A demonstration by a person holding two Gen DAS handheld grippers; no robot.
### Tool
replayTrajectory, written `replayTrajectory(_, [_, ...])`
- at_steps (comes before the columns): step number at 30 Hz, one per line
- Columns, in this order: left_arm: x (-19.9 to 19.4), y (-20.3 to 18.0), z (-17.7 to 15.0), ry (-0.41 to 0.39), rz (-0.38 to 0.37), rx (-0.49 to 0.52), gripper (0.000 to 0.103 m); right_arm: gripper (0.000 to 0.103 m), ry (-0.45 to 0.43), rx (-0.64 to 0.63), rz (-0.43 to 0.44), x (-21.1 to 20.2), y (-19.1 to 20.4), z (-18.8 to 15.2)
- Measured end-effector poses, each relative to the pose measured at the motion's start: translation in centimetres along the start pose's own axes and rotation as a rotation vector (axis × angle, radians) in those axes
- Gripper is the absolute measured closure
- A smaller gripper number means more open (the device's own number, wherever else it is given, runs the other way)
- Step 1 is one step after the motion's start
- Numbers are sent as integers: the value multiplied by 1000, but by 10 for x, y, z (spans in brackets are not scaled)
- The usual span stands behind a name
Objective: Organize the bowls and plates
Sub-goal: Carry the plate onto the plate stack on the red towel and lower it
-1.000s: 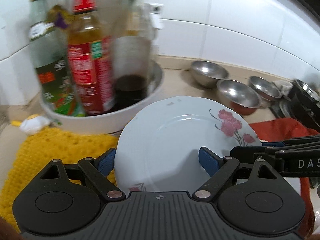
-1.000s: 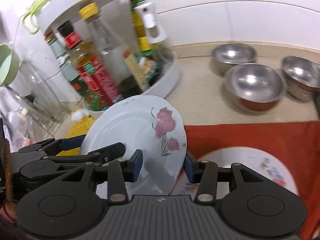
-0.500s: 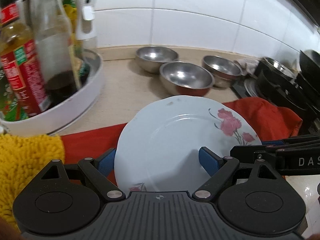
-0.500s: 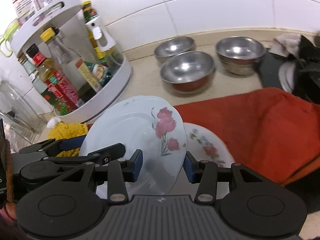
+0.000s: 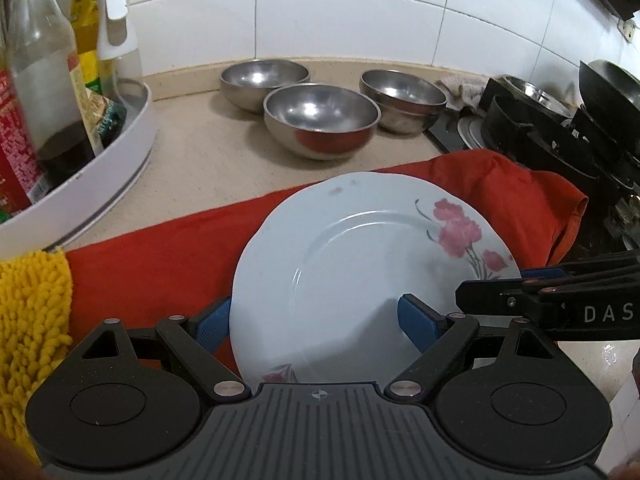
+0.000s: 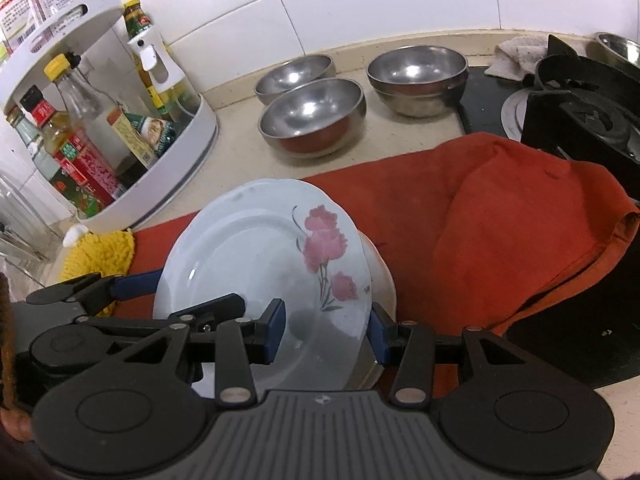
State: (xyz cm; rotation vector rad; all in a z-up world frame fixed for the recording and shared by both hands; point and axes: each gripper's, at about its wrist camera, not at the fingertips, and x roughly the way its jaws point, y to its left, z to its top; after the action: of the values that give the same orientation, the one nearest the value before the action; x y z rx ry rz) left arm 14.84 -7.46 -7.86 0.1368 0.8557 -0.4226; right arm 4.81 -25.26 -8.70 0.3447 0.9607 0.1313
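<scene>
A white plate with pink flowers hangs tilted over the red cloth. My left gripper is shut on its near-left part, one blue pad under the rim and one on top. My right gripper is shut on the plate at its right rim. Its fingers enter the left wrist view from the right. Just beneath the held plate, the rim of a second plate shows on the cloth. Behind stand three steel bowls.
A white turntable rack full of bottles stands at the left against the tiled wall. A yellow shaggy mat lies at the near left. The black gas stove with pans and a rag is on the right.
Both grippers carried the flowered plate rightward and a little down, from in front of the bottle rack to above the red cloth and the second plate. Neither grip changed.
</scene>
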Motion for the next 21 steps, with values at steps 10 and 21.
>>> replayTrajectory(10, [-1, -5, 0, -21, 10, 30, 17, 58, 5, -141, -69, 2, 5, -1])
replayTrajectory(21, [-3, 10, 35, -86, 64, -21, 16, 58, -76, -130, -63, -13, -15, 30])
